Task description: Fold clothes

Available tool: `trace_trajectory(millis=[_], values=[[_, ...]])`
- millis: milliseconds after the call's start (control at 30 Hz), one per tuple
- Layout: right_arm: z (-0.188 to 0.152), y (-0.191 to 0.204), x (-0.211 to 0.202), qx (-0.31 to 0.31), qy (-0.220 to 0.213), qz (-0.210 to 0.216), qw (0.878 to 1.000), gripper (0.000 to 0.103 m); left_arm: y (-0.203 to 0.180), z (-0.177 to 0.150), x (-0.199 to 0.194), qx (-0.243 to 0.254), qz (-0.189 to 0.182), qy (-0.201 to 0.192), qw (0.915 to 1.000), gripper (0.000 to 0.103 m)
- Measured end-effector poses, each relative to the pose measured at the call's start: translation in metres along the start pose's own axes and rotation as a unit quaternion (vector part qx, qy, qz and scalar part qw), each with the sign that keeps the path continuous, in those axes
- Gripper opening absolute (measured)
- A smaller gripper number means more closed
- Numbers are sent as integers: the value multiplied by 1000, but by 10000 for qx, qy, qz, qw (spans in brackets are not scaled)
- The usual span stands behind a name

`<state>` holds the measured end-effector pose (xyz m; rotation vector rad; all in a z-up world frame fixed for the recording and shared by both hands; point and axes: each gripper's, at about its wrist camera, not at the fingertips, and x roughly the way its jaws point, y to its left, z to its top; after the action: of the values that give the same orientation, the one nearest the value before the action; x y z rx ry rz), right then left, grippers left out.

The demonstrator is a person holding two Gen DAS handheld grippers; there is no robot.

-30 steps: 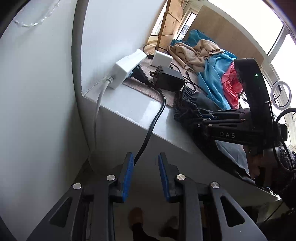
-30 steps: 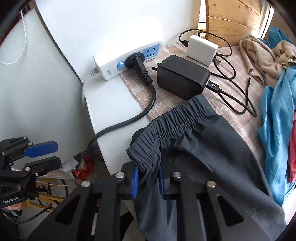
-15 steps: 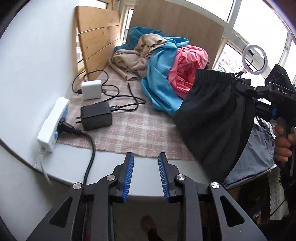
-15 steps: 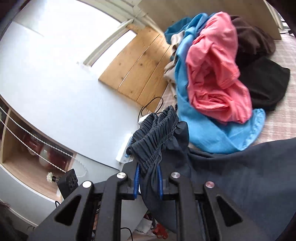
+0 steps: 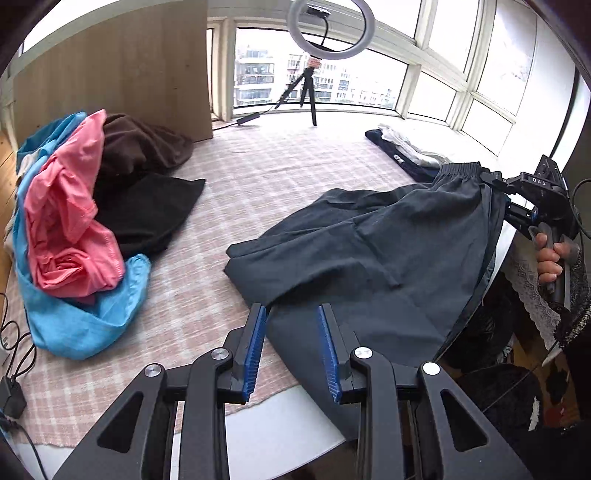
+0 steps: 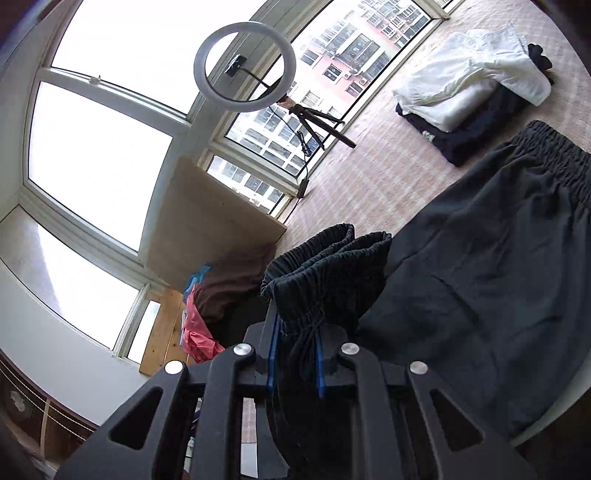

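Note:
Dark grey shorts (image 5: 373, 254) lie spread over the checked cloth on the table, one part hanging over the front right edge. My right gripper (image 6: 295, 363) is shut on the bunched elastic waistband (image 6: 325, 269) of the shorts; it also shows in the left wrist view (image 5: 509, 199) at the right, holding the waistband up. My left gripper (image 5: 291, 350) is open and empty, just above the near leg hem of the shorts at the table's front edge.
A pile of pink, blue, brown and black clothes (image 5: 85, 221) lies at the left. A folded stack of white and dark clothes (image 6: 469, 92) sits at the far right. A ring light on a tripod (image 5: 328, 33) stands by the window. Cables (image 5: 11, 350) lie at the left edge.
Both grippers swung from the table's left end toward the middle. The right gripper carried the shorts over and laid them out on the cloth. The left gripper stayed open.

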<state>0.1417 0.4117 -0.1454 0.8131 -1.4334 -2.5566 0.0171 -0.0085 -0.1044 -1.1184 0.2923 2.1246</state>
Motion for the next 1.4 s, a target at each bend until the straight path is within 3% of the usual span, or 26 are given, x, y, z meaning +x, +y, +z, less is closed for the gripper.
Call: trace_trajectory(millis=[133, 200, 267, 300, 367, 533, 667, 733, 767, 833, 867, 967, 1033, 1133, 1267, 1300, 1367, 1400], values=[[24, -59, -14, 79, -44, -126, 9999, 14, -66, 20, 44, 451, -472, 240, 9976, 28], [34, -77, -12, 71, 139, 151, 9998, 15, -91, 22, 69, 629, -610, 437, 9952, 30], [42, -89, -7, 26, 586, -171, 9981, 23, -105, 19, 91, 738, -529, 716, 9933, 30], [46, -94, -8, -24, 850, -540, 9949, 25, -107, 16, 99, 738, -490, 831, 9926, 30], [53, -96, -22, -268, 1086, -994, 9887, 28, -111, 11, 115, 738, -414, 1061, 9907, 29], [81, -56, -48, -1469, 1019, -1573, 9712, 37, -112, -4, 123, 637, -309, 1292, 9891, 30], [91, -31, -18, -2368, 1111, -1610, 9516, 38, -111, -9, 119, 554, -303, 1244, 9902, 33], [81, -39, 16, -2639, 1567, -1603, 9381, 37, -113, -14, 116, 623, -256, 1193, 9906, 33], [75, -49, 35, -2721, 1855, -1858, 9257, 37, -112, -16, 114, 622, -238, 1199, 9905, 33], [61, -72, 59, -3005, 2263, -2667, 8873, 34, -104, -18, 106, 470, -75, 1263, 9908, 33], [59, -75, 60, -3097, 2278, -2736, 8817, 34, -96, -19, 96, 314, 24, 1196, 9923, 33], [67, -56, 46, -3156, 1937, -2585, 8922, 34, -64, -23, 64, -373, 264, 912, 9948, 34], [69, -31, 45, -3456, 1706, -2381, 8915, 34, -42, -27, 45, -784, 391, 746, 9934, 34], [63, -6, 66, -3752, 1887, -1870, 8880, 34, -19, -27, 41, -990, 647, 687, 9906, 34], [42, -11, 121, -3839, 2523, -1613, 8734, 34, -10, -25, 51, -1238, 453, 607, 9894, 34], [37, -18, 135, -3851, 2659, -1716, 8669, 34, -9, -24, 55, -1192, 470, 634, 9897, 34], [33, -29, 151, -4028, 2637, -2369, 8438, 29, -4, -22, 66, -1140, 650, 834, 9878, 34], [33, -24, 150, -4050, 2592, -2444, 8421, 29, -1, -22, 70, -1171, 769, 918, 9859, 34]])
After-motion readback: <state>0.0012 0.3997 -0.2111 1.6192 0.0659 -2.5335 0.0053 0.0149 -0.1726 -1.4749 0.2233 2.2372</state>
